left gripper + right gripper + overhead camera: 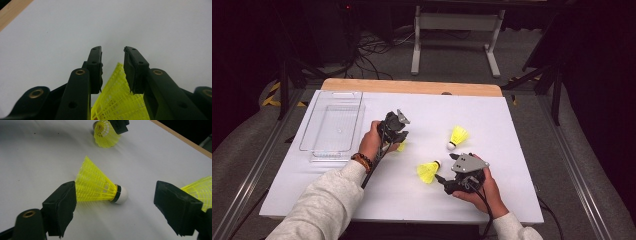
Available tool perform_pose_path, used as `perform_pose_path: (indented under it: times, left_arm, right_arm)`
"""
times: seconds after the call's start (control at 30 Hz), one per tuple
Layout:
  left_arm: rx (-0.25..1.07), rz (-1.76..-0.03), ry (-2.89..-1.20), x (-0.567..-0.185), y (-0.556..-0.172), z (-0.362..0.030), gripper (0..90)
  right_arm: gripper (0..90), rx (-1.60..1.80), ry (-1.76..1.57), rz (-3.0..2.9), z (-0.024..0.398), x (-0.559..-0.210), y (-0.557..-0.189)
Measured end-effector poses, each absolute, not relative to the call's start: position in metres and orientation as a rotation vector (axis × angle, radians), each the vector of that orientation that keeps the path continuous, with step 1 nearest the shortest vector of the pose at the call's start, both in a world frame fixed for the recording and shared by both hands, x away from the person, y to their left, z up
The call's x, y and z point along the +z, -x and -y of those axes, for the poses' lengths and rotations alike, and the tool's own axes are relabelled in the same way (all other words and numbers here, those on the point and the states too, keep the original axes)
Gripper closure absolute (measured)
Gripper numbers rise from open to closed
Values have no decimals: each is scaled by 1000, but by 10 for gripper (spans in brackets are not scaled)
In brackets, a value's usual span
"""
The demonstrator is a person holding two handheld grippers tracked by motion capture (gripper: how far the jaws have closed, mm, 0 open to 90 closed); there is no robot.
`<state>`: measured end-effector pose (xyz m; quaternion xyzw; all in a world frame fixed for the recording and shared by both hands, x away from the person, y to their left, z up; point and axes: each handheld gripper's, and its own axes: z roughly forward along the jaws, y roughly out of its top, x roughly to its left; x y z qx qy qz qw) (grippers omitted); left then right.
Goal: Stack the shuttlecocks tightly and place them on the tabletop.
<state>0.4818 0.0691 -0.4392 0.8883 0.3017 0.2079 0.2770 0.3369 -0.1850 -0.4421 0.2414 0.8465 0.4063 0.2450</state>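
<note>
- Progress: early. Clear plastic tray [332, 127] at the counter's [512, 195] left is sitting empty; all three yellow shuttlecocks are still out on the white surface. Judging the job as loading them into the tray, so nothing is delivered yet.
- Left gripper [398, 134] is clamping the skirt of the first shuttlecock [117, 100], jaws nearly together on the mesh, just right of the tray. Pick seems done; the carry is left.
- Right gripper [443, 181] is standing wide apart, holding nothing, lining up on the second shuttlecock [100, 185], which is lying on its side between the jaws, skirt just beside one pad.
- Third shuttlecock [457, 136] is lying untouched toward mid-counter.
- Shuttlecocks look alike: yellow plastic lattice skirt, dark band, white rounded cork. Light, squashy skirts, likely to deform under grip.
</note>
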Motion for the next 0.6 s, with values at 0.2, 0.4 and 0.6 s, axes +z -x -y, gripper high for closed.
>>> perform_pose_path:
  times: [0.2,0.4,0.6]
  left_arm:
    - [574,-797,-2342,-435,-478,-69,581]
    - [590,-755,-2304,-424,-472,-72,531]
    - [590,-667,-2242,-407,-459,-82,480]
  right_arm:
    - [189,1110,-657,-2313,185,-442,-337]
    - [184,1116,-654,-2315,183,-442,-336]
    - [184,1115,-658,-2306,183,-441,-336]
